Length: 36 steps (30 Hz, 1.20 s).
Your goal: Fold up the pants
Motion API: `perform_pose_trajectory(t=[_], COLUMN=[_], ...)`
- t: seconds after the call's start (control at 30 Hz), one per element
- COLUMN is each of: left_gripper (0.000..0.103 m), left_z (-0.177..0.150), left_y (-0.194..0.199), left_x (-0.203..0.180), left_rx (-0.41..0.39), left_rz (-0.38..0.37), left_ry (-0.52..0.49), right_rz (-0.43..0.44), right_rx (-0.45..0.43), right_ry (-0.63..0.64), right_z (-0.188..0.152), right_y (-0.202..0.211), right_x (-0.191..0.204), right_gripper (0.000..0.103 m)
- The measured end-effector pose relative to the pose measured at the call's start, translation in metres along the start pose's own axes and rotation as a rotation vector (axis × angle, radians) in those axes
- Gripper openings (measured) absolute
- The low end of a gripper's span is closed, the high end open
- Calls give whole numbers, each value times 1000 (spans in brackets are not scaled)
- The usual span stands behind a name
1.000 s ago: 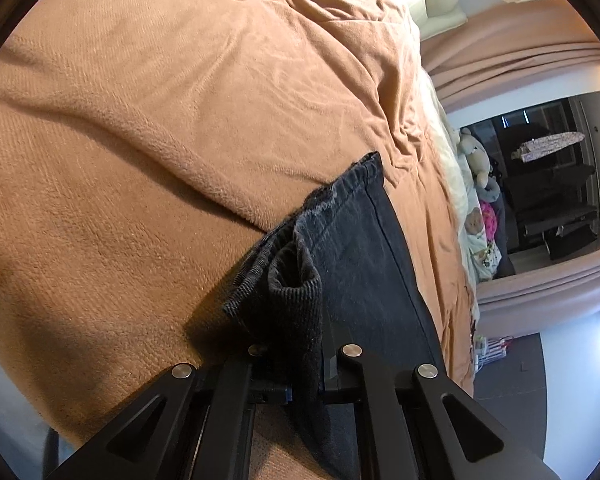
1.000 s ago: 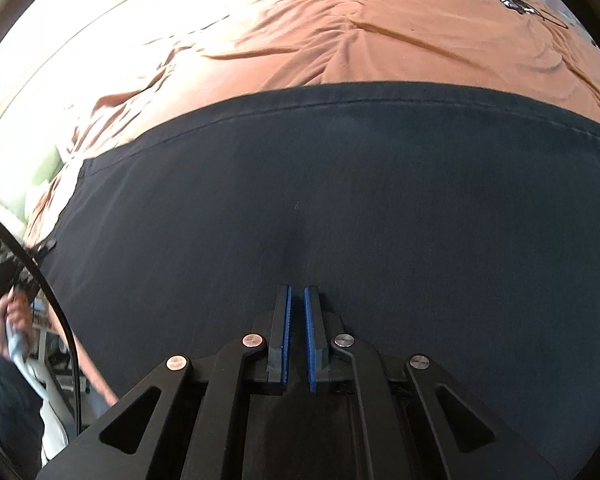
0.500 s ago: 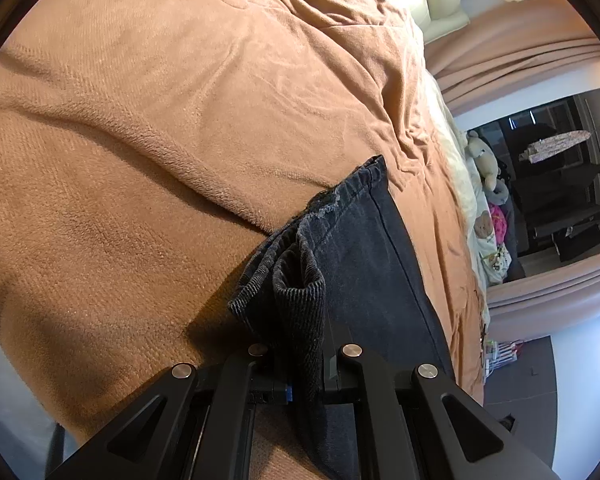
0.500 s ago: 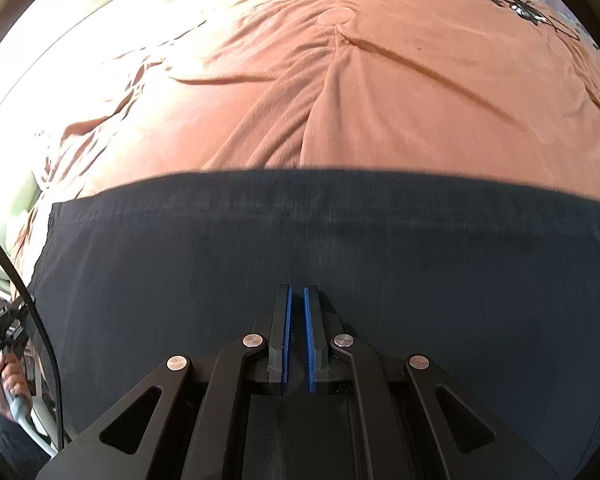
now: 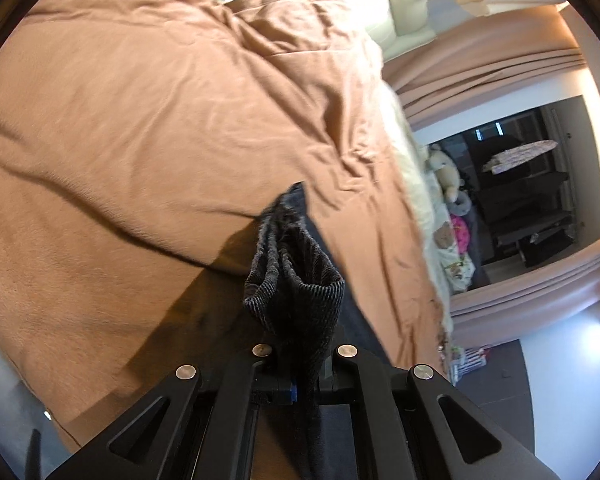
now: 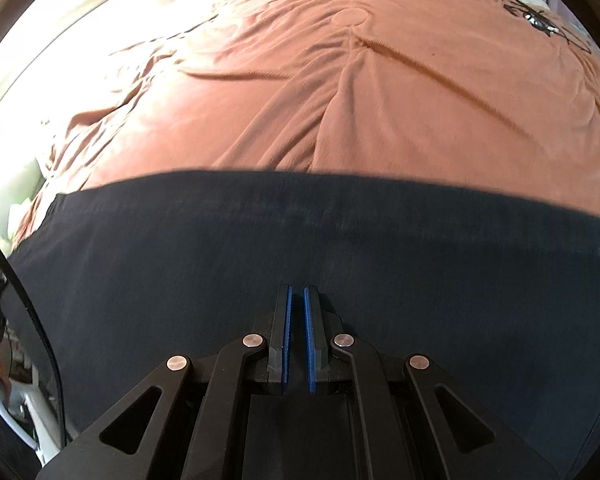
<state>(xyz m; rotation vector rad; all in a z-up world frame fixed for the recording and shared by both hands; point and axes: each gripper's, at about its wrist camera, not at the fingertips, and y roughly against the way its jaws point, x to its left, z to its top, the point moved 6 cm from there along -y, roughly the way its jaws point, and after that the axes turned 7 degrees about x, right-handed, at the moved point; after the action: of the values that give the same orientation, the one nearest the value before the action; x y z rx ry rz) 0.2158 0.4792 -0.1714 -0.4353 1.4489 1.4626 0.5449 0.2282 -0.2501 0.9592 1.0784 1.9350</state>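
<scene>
**Fold in progress: one end lifted, pants otherwise flat on the bed**

Status. The dark pants [image 6: 300,264] lie spread across the lower half of the right wrist view, on the orange-brown bed cover [image 6: 340,92]. In the left wrist view, lower centre, the left gripper [image 5: 300,380] is clamped on a bunched end of the fabric, which stands up in a pinched fold clear of the cover. The right gripper [image 6: 296,340] sits over the flat cloth with its blue pads drawn nearly together; nothing visibly between them. Judgement: the fold is begun, not completed; the raised end has yet to be carried across and laid down, then smoothed.

Surroundings. A ridge in the cover runs through the left centre of the left view, beside the lifted end; it could snag the cloth. Soft toys [image 5: 448,176] lie at the bed's edge, right of frame, well apart. A cable [image 6: 28,300] crosses the lower left of the right view.
</scene>
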Motion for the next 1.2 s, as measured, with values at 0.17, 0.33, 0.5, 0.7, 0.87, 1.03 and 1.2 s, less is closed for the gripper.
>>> perform_pose_trajectory(t=[0.17, 0.33, 0.5, 0.7, 0.87, 1.03, 1.2], left_gripper=[3, 3, 3, 3, 3, 3, 3], left_z=[2, 5, 6, 0, -8, -24, -48], left_y=[11, 18, 23, 27, 34, 38, 41], left_x=[-33, -75, -122, -175, -221, -266, -315], left_rx=[-4, -4, -1, 15, 20, 30, 48], left_rz=[-43, -89, -135, -169, -199, -224, -261], left_ry=[-39, -85, -147, -222, -281, -344, -410], right_rz=[37, 86, 116, 172, 199, 229, 240], right_rx=[22, 28, 30, 29, 20, 25, -40], right_ry=[29, 43, 42, 21, -12, -18, -15], right_z=[-30, -64, -93, -118, -133, -153, -160], right_y=[7, 19, 32, 43, 48, 59, 91], right_x=[3, 7, 8, 7, 3, -1, -22], right_gripper=[3, 3, 3, 3, 3, 3, 3])
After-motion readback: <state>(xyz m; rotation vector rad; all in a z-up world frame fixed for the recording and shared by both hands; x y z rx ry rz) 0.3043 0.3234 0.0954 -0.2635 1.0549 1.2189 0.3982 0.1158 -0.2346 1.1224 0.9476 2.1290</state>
